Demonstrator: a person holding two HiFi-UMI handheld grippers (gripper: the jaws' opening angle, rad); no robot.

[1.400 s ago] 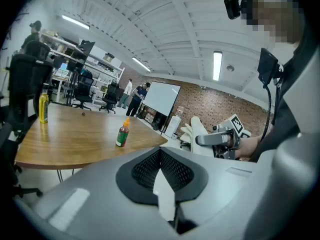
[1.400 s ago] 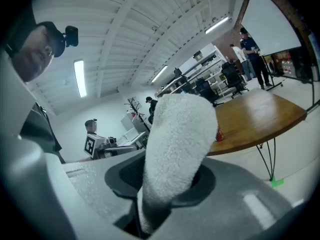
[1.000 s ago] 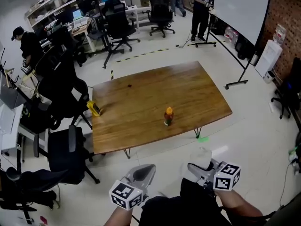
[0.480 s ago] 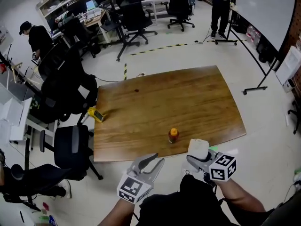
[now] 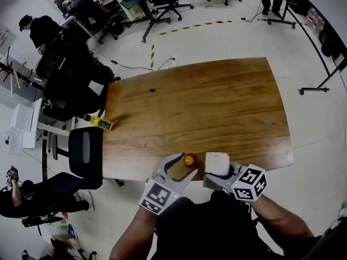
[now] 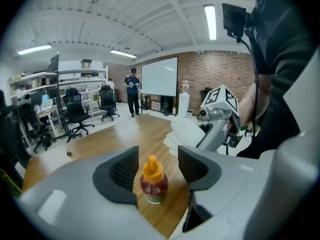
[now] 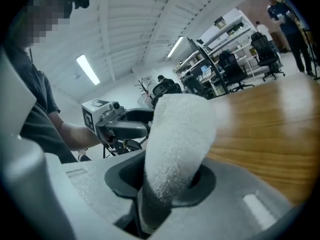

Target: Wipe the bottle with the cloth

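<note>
The wiping itself is not yet starting, by the look of it; only the setup is falling into place. The small upright bottle with an orange cap and dark red contents [image 5: 189, 160] is standing near the close edge of the brown wooden desk [image 5: 217, 102]. The left gripper [image 5: 186, 166] is reaching around it. Its jaws have just been opening and are standing spread, with the bottle between them but a gap showing on either side, so nothing is gripping it yet. The right gripper [image 5: 218, 176] is clenching a folded white fluffy cloth [image 5: 217, 161], which is sticking up out of its jaws and hovering just beside the bottle without touching it. What is left, I judge, is nearly everything: closing the left jaws on the bottle to steady it, then bringing the cloth against its side and rubbing it over.
</note>
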